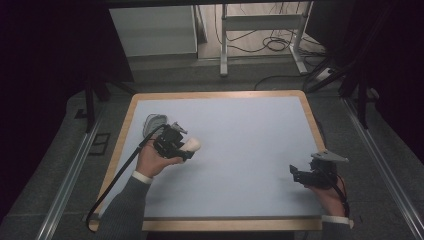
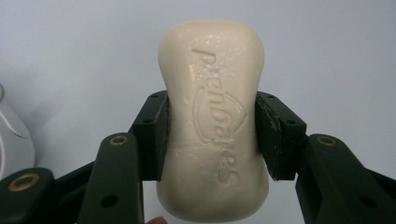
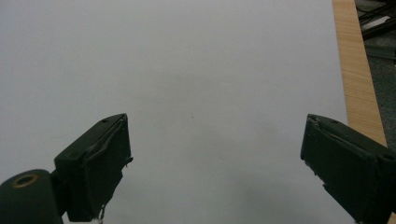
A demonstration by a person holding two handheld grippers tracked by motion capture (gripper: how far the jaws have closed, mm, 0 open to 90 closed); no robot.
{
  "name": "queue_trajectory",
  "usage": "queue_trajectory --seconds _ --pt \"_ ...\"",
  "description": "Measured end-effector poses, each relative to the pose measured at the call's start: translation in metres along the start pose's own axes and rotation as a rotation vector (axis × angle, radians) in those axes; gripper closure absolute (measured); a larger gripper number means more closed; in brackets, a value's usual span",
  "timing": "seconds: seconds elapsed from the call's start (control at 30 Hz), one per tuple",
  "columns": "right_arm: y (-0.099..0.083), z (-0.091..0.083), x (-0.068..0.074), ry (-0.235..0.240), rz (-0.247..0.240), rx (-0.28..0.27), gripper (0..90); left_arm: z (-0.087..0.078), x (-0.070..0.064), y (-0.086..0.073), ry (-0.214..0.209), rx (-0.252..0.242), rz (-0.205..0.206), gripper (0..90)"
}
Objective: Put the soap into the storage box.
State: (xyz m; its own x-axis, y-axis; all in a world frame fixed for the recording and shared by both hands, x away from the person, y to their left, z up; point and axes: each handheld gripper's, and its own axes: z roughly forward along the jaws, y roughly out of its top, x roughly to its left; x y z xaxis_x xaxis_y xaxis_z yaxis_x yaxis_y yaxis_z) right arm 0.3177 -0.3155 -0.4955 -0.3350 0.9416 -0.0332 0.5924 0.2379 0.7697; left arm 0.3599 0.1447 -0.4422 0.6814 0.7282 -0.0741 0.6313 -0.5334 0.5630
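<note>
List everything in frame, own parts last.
soap bar: 1, cream, embossed lettering, clamped at its waist in the left tongs, over the table's left half
dish-like object: 1, grey-white, on the table behind the left tongs; too blurred to identify
table: 1, pale blue-grey top with a light wood rim
metal frame: 1, white, on the floor beyond the table, cables under it
left tongs: 1, black, shut on the soap, cable trailing toward the near edge
right tongs: 1, black, jaws wide apart, nothing between them, near the table's right edge
hands: 2, one on each tongs, grey sleeves
</note>
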Motion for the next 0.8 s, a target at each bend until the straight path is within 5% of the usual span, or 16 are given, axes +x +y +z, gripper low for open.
queue_trajectory --seconds 0.8 --pt "-0.002 0.002 0.0 -0.009 -0.003 0.014 8.2 -0.009 0.013 0.002 0.016 -0.008 -0.019 49.4"
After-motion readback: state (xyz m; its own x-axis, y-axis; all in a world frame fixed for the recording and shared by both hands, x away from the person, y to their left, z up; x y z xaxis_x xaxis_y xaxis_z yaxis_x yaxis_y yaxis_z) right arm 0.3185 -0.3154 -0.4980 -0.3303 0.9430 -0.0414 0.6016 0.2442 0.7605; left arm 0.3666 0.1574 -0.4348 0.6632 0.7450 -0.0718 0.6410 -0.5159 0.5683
